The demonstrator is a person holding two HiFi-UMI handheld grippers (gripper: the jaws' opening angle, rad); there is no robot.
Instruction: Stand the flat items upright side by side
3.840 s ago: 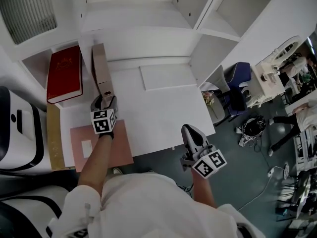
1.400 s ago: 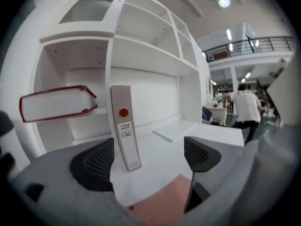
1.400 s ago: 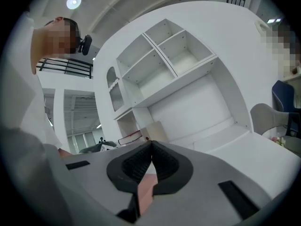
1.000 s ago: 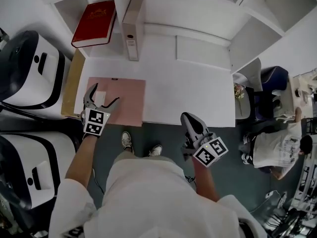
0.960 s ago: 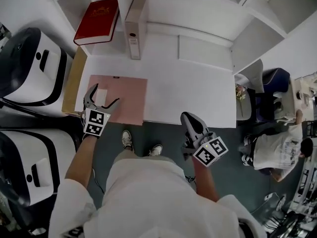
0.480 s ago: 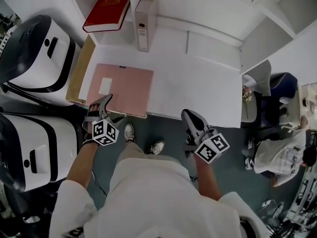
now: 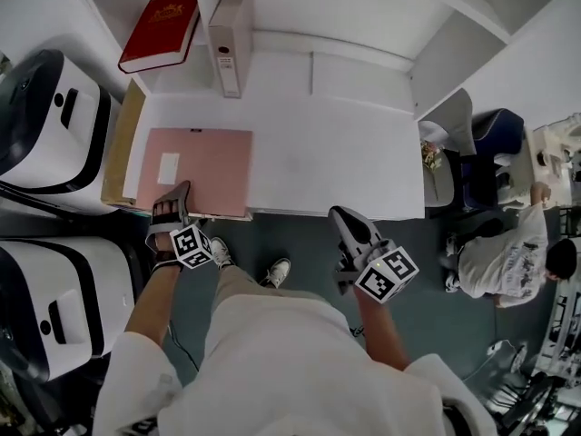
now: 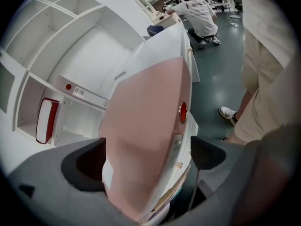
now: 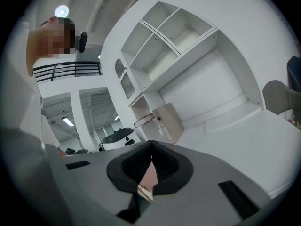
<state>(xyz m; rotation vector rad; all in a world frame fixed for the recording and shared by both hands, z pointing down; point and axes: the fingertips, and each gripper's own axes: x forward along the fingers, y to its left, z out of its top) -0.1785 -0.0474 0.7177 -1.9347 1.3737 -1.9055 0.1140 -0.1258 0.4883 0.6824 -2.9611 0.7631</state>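
At the far left of the head view, a tan flat thing (image 7: pixel 118 148) lies on the tabletop (image 7: pixel 345 162). It is partly under the pink folder (image 7: pixel 195 157). Above them, in the upper left, the red book (image 7: pixel 162 27) sits tilted in the shelf (image 7: pixel 272 7). Just to its right, the box file (image 7: pixel 227 39) stands upright at the back.

The pink folder lies flat at the left end of the tabletop, near the front edge. A second ago my left hand-held gripper (image 7: pixel 174 203) hung over the folder by its white label. Now it has dropped to the folder's near edge and rolled onto its side. Its jaws have just been opening and now stand wide apart. The edge of the folder, with the papers inside, pokes in between them. The pads are not squeezing it yet, so this hand-held gripper is released.

I think this means the folder is the next thing to stand up. I have lined up on its edge and need to close, lift it and set it beside the box file. The loose papers could slip out if I tip it too fast.

To the right, low in the middle of the frame, my right hand-held gripper (image 7: pixel 343 221) waits off the front of the tabletop. It is clenched with nothing in it.
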